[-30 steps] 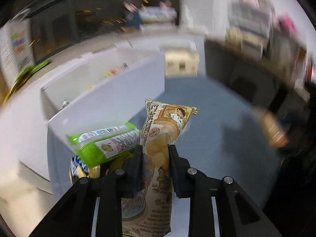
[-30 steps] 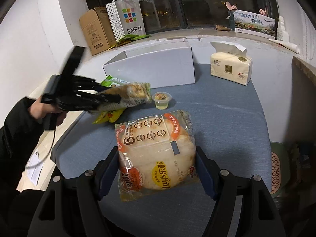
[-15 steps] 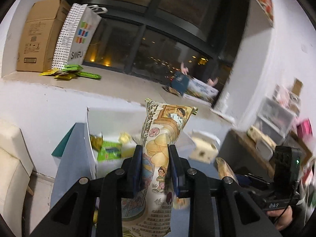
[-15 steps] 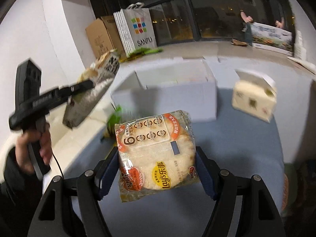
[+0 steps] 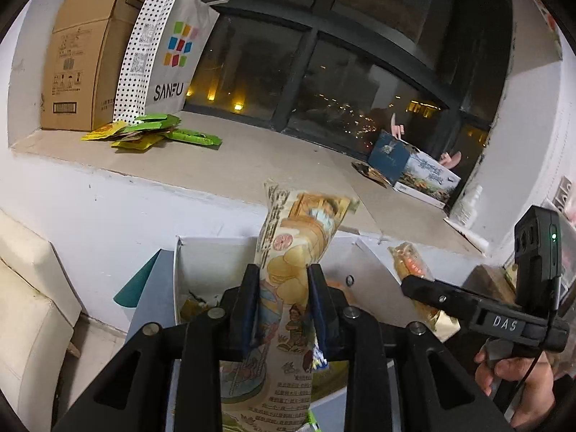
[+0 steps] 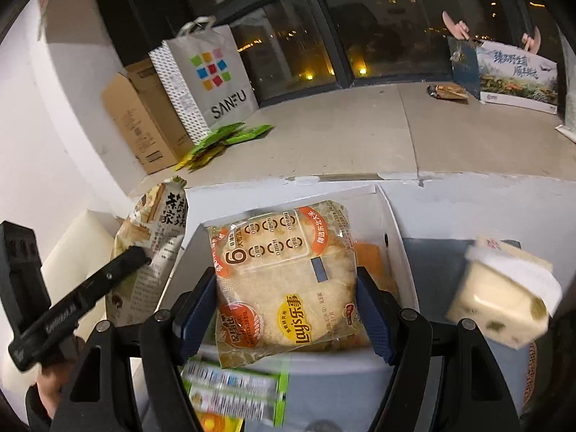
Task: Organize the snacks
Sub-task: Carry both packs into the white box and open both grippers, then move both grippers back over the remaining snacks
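Gripping a tall snack bag (image 5: 288, 280), left hand-held gripper (image 5: 282, 302); right hand-held gripper (image 6: 288, 309) clamps rice-cracker pack (image 6: 284, 277) above white box (image 6: 396, 223).

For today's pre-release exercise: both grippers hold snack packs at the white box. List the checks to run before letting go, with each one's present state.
1. Left gripper shut on tall chip bag: ok.
2. Right gripper shut on Lay's rice cracker pack: ok.
3. Cracker pack above white box opening: ok.
4. Chip bag over box opening: cannot tell.
5. Free space inside the box: cannot tell, mostly hidden.
6. Grippers apart from each other: ok.
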`<state>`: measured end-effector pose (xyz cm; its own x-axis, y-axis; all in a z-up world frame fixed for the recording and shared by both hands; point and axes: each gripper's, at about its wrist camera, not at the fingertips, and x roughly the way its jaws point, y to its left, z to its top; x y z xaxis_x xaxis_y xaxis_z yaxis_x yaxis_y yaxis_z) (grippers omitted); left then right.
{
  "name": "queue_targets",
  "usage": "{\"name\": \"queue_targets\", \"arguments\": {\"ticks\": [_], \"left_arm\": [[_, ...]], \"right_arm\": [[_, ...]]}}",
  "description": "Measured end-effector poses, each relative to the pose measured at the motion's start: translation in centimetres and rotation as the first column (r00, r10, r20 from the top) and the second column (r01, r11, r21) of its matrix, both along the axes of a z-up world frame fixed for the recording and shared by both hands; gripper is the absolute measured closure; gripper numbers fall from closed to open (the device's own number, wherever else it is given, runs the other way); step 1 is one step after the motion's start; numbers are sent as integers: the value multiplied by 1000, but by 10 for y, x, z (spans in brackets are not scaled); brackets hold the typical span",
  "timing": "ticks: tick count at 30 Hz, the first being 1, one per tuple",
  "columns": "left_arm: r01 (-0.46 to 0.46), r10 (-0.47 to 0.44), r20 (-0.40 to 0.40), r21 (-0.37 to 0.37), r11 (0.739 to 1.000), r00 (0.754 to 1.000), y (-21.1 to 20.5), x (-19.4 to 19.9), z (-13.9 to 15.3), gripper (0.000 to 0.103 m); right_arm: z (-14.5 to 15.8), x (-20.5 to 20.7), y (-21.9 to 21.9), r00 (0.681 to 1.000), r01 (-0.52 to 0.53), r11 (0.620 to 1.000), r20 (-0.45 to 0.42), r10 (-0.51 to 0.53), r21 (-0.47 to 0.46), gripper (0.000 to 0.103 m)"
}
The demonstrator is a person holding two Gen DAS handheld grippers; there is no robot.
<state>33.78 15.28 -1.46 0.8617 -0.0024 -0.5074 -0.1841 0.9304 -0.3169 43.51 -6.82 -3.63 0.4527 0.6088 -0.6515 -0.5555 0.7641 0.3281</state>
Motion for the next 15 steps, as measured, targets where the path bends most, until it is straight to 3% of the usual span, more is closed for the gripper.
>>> {"name": "queue_targets", "arguments": {"ticks": [1, 2, 3, 5, 15], "left_arm": [[-4, 4, -12, 9, 1000, 1000, 1, 4, -1, 27], [-5, 5, -26, 11, 1000, 1000, 3, 7, -2, 9], [-6, 6, -21, 8, 1000, 1000, 6, 7, -3, 0], [21, -20, -10, 14, 1000, 1000, 9, 3, -6, 0], [57, -56, -16, 61, 997, 998, 6, -27, 0, 0]], "right_arm": [[-2, 5, 4, 1000, 2, 1000, -3, -2, -4, 26], [-3, 10, 7, 1000, -5, 1000, -12, 5, -2, 24], [-5, 15, 10, 1000, -3, 1000, -27, 3, -2, 16], [-10, 19, 12, 999, 13, 1000, -50, -14, -20, 0], [-2, 0, -3, 1000, 21, 1000, 1, -21, 5, 0]]}}
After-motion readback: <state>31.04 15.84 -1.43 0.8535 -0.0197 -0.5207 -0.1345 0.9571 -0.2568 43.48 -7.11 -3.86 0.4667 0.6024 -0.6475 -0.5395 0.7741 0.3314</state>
